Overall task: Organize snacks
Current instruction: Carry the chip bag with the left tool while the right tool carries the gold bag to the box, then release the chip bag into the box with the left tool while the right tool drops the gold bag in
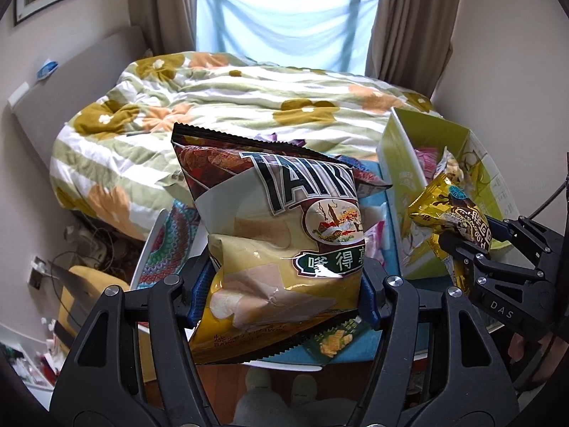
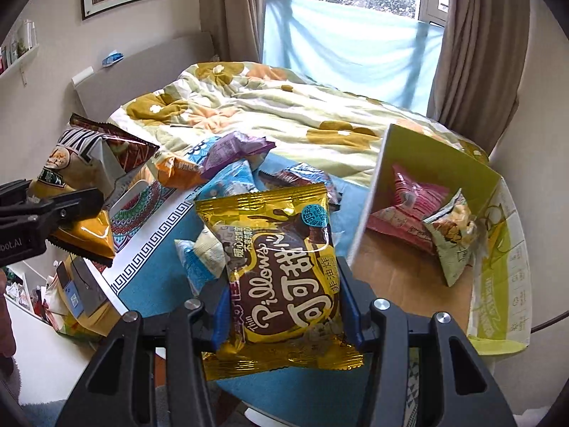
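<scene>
While clamping a chip bag (image 1: 284, 249) in the left gripper (image 1: 284, 295) and a gold packet (image 2: 281, 267) in the right gripper (image 2: 284, 323), nearing the box (image 2: 498, 270) holding two packets, leaving several loose on the table (image 2: 156, 284).

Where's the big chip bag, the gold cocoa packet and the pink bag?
chip bag (image 1: 284, 235), left wrist view, its front middle
gold cocoa packet (image 2: 281, 267), right wrist view, its front
pink bag (image 2: 409, 203), right wrist view, its middle

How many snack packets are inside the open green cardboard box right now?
2: a pink crinkled foil packet against the green cardboard box's far wall, and a pale popcorn-print packet leaning beside it, nearer the right wall. Others may hide behind the near flap.
</scene>
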The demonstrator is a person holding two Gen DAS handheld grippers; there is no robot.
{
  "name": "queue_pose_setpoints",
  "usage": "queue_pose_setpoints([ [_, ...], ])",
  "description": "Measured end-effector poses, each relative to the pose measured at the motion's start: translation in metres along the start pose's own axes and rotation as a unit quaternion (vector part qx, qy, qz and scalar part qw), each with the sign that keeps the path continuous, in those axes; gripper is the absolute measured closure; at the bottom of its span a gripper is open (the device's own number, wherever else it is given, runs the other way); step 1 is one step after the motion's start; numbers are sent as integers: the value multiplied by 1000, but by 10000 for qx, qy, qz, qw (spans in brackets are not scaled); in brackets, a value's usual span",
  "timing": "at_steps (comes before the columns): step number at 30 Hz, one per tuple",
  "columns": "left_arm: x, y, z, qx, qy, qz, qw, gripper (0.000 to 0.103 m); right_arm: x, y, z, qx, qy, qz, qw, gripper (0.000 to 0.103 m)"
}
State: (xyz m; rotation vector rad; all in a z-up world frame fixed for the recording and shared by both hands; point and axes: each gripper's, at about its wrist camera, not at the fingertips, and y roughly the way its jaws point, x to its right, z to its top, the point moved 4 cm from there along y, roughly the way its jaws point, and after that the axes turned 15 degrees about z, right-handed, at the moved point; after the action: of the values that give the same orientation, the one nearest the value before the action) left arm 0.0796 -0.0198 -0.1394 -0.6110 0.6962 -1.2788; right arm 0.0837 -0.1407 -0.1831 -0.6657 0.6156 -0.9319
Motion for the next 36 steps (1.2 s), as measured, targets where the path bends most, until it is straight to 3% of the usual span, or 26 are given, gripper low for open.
queue_pose_setpoints([
  [10, 114, -6, 68, 219, 621, -1075, 9920, 42, 78, -56, 14, 282, 702, -656, 9950, 56],
  [17, 212, 27, 91, -173, 1245, -1709, 9772, 42, 147, -77, 10, 389, 1641, -1076, 9798, 56],
  [24, 292, 76, 78, -757, 1919, -1888, 9601, 38, 194, -79, -1, 371, 2363, -1365, 9613, 56],
  [26, 306, 91, 75, -828, 2023, -1860, 9579, 30, 203, -78, -5, 390, 2562, -1383, 9559, 56],
  [27, 310, 98, 74, -857, 2073, -1822, 9573, 17, 207, -76, -7, 387, 2644, -1400, 9534, 56],
  [29, 311, 106, 70, -884, 2078, -1809, 9572, 4, 214, -72, -11, 366, 2777, -1432, 9492, 56],
  [36, 289, 103, 69, -798, 2205, -1803, 9552, 4, 219, -56, -23, 286, 2959, -1348, 9452, 56],
])
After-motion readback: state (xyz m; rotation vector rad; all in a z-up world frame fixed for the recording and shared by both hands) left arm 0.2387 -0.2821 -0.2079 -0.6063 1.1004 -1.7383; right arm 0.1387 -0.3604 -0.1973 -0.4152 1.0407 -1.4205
